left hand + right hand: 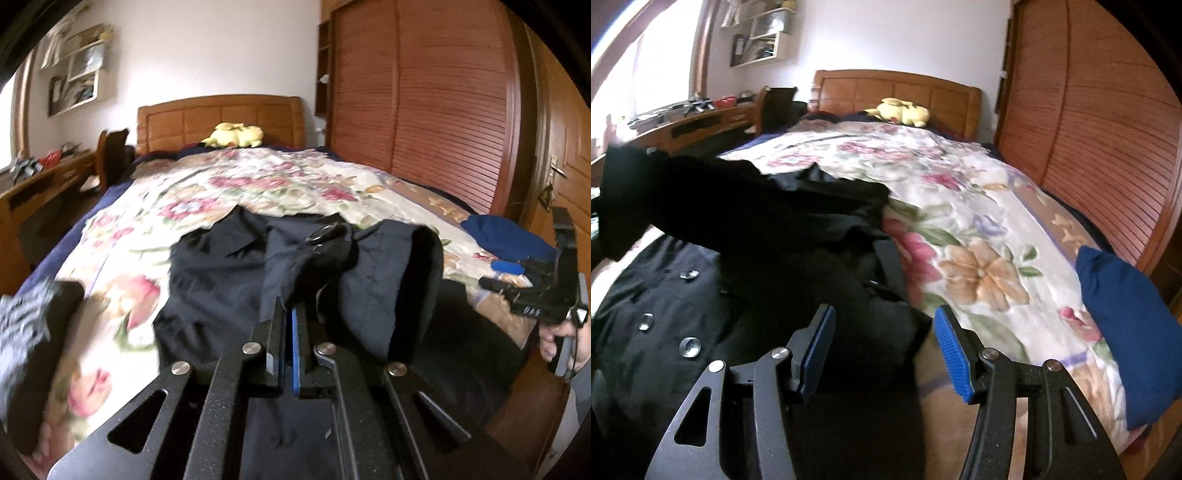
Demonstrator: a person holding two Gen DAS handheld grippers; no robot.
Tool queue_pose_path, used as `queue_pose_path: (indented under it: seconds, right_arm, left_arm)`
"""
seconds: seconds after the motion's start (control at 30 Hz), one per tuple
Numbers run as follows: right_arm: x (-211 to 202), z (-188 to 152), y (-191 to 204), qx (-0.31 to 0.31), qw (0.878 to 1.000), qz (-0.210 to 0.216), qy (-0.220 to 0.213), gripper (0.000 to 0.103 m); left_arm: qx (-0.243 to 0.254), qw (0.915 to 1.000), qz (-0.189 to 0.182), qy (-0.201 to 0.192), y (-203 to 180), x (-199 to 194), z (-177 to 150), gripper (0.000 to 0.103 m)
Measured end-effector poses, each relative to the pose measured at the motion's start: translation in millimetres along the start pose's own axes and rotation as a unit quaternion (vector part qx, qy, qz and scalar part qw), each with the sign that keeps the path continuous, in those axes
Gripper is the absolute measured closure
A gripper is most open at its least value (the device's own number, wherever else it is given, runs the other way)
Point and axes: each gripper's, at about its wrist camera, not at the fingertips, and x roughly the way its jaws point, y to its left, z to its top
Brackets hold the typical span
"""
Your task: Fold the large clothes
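The bed (pixel 979 206) carries a dark coat (pixel 701 295) lying lengthwise toward the headboard; the left gripper (pixel 291 314), jaws pinching its cuff, is nearer than the right gripper (pixel 882 339), jaws spread at its edge

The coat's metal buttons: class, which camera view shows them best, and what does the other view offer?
The right wrist view: three metal buttons stand out clearly on the black coat front. The left wrist view shows the coat bunched in the left gripper, with only one ring-like fastener visible.
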Motion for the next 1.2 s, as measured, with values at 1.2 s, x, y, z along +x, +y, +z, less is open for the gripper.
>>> queue_pose_path:
  seconds: [1.2]
  right_arm:
    - [-46, -36, 69, -0.065, 0.997, 0.042, -0.022, 0.045]
  left_arm:
    - [-0.026, 0.9989, 0.027, -0.027, 30, -76, -68, 0.064]
